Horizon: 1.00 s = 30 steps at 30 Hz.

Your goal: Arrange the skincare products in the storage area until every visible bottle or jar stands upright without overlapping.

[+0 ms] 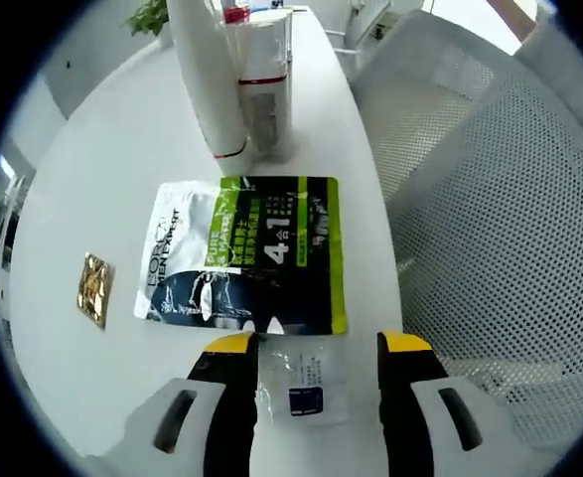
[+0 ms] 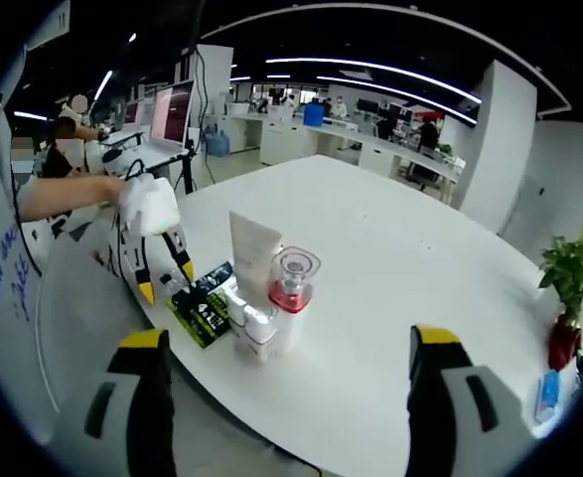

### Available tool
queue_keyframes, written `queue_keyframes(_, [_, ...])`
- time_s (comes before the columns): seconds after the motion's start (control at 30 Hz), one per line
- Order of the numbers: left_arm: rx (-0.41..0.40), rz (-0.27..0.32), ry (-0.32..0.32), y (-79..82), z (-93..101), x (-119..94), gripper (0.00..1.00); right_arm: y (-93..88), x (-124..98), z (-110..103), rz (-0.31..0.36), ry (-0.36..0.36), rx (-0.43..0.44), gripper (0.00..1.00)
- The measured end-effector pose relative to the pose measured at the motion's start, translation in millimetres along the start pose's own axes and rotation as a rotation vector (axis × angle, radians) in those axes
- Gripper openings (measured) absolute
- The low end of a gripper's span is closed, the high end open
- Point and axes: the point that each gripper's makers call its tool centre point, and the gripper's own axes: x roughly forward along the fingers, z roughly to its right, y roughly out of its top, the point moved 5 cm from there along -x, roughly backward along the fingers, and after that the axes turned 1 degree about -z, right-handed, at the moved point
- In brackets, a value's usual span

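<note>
The left gripper hangs fingers wide over a small clear sachet lying flat on the white surface, the green-and-black L'Oréal pouch just beyond, then the upright white tube; the right gripper, equally wide, stands well back.

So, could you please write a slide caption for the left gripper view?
Open left gripper above a flat green-black sachet on the white table, white tube standing behind.
</note>
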Motion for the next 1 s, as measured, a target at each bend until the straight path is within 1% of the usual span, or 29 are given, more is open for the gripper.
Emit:
queue_keyframes(0.33, [0.007,0.004,-0.012,2.0,2.6,2,0.44,-0.6,1,0,-0.004,-0.001,0.0,1.0])
queue_keyframes(0.7, [0.007,0.005,-0.013,0.1,1.9,1,0.45,0.0,2,-2,-0.01,0.003,-0.005,1.0])
queue_keyframes(0.8, [-0.005,0.011,0.004,-2.8,-0.5,-5,0.45,0.4,2,-2,-0.008,0.005,-0.003,1.0])
queue_keyframes(0.93, [-0.009,0.003,0.044,-8.6,-4.9,-11,0.48,0.0,2,-2,-0.012,0.008,-0.005,1.0])
queue_keyframes(0.97, [-0.01,0.008,0.061,-9.4,-6.9,-13,0.48,0.0,3,-3,-0.012,0.008,-0.005,1.0])
queue_keyframes(1.0, [-0.015,0.01,0.065,-10.6,-7.8,-14,0.48,0.2,3,-3,-0.012,0.009,-0.006,1.0])
